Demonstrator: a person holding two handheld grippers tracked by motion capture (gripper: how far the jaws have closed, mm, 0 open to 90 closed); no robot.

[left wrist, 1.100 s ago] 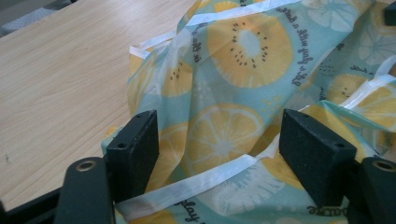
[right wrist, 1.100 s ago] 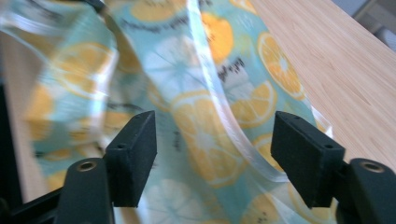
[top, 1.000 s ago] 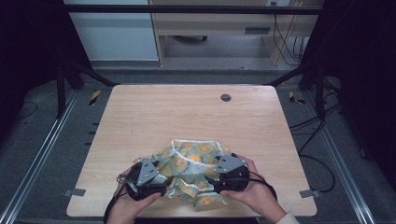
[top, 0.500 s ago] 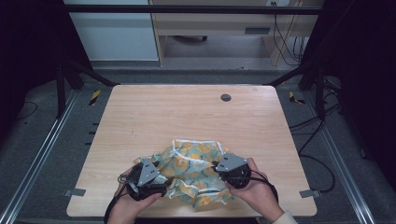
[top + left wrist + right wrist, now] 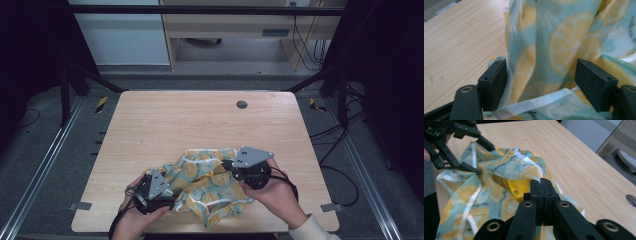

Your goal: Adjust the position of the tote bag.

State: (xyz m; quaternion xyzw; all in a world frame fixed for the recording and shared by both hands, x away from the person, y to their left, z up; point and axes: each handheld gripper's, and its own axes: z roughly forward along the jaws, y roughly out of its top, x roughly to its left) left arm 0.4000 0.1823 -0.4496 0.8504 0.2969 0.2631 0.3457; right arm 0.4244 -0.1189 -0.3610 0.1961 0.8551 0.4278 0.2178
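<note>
Cloth: a crumpled lemon-print cloth (image 5: 207,185) lies on the near middle of the worktop (image 5: 200,120), between my two hands.
Right gripper (image 5: 541,185): my jaws here are pressed together, pinching a white-trimmed edge of the cloth on its right side; the fabric there looks lifted a little off the wood.
Left gripper (image 5: 541,82): my jaws here stand spread, with a hanging fold of the cloth and a strip of its white hem between them, not yet clamped.
Step in hand: I judge I am taking a second hold on the cloth, right side secured, left side lined up.
Next move: it calls for bringing the left jaws together on the hem rather than on a loose bunch, so that both holds sit on an edge.
Risk: the fold is thin and slack; it could slip out as the jaws meet.
Rest of worktop: a round grommet (image 5: 242,104) sits at the far side, well apart from the cloth.
</note>
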